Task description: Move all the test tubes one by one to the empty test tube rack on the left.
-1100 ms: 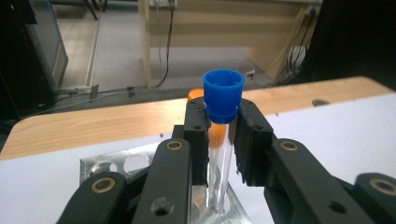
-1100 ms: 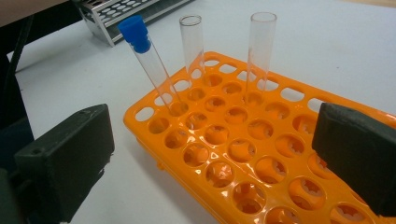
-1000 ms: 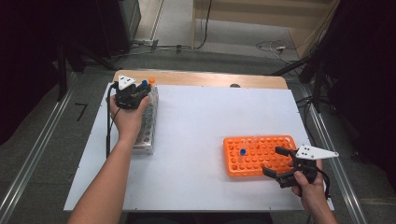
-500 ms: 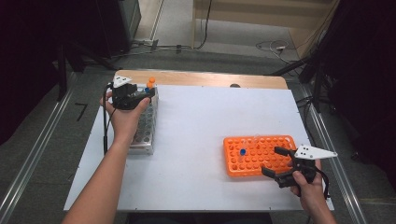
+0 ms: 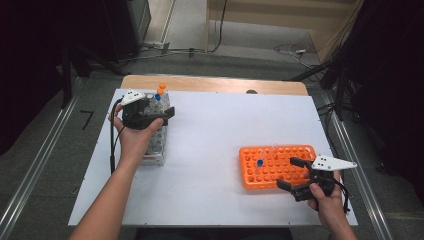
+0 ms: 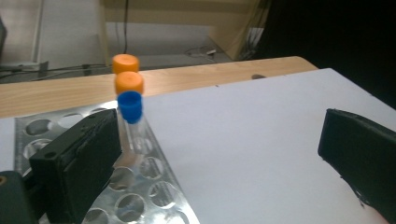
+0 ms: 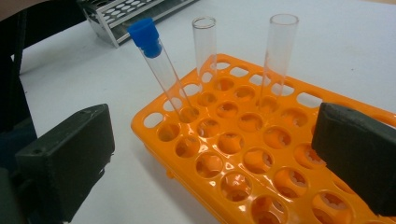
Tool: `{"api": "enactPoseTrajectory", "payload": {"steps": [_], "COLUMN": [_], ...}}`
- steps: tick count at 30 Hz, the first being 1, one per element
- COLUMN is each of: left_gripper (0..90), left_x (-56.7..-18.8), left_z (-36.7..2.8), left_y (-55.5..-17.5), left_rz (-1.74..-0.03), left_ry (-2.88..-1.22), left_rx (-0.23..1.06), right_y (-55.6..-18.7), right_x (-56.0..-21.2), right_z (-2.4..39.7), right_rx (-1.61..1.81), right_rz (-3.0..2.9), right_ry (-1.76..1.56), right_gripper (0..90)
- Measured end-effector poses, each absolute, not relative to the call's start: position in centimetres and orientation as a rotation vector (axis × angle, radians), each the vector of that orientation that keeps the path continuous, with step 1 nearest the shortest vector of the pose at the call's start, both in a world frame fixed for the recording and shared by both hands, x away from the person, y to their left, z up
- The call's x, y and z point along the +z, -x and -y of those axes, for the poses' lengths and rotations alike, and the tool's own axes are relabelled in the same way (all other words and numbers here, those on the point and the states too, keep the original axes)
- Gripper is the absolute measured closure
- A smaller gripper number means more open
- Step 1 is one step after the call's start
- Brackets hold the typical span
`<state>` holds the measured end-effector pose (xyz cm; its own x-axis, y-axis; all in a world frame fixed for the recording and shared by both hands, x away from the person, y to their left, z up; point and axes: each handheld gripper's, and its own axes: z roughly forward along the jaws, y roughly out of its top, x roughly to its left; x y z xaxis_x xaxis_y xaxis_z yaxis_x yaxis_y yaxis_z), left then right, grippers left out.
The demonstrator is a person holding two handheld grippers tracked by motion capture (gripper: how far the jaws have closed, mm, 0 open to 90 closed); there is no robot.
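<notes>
A white table (image 5: 215, 130) stands on a grey floor (image 5: 45, 150), a bare wooden strip (image 5: 215, 84) along its far edge. Metal rails (image 5: 35, 170) run along both sides. Cables (image 5: 215, 50) lie on the floor beyond. Dark equipment (image 5: 120, 25) stands far left; a wooden wall (image 5: 280, 12) far right.

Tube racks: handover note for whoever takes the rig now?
Left gripper: jaws just opened, nothing between them, beside the metal rack.
Right gripper: open, empty, at the orange rack.
Metal rack holds a blue-capped tube and two orange-capped tubes.
Orange rack holds a capped blue tube and two uncapped tubes.
Likely left: moving those three across.
</notes>
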<state>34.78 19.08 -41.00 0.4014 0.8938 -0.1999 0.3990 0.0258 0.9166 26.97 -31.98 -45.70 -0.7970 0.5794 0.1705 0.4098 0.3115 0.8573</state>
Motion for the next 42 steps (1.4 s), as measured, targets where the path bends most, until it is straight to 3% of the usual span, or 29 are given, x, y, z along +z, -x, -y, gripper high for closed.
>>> {"api": "enactPoseTrajectory", "payload": {"steps": [20,31,42], "left_gripper": [0.0,0.0,0.0], "left_x": [-41.6,-42.2,-43.4], "left_z": [-16.7,-14.0,-12.2], "left_y": [-26.1,-22.8,-23.0], "left_rz": [-1.073,-1.008,-0.991], "left_ry": [-1.593,-1.637,-1.672], "left_rx": [0.555,0.492,0.450], "right_y": [-26.8,-26.6,-27.0], "right_x": [-46.6,-46.8,-47.3], "right_z": [28.4,27.4,25.9], "right_rx": [1.470,1.459,1.372], "right_rz": [-2.491,-2.469,-2.435], "right_ry": [-0.891,-0.912,-0.913], "right_gripper": [4.7,37.3,60.1]}}
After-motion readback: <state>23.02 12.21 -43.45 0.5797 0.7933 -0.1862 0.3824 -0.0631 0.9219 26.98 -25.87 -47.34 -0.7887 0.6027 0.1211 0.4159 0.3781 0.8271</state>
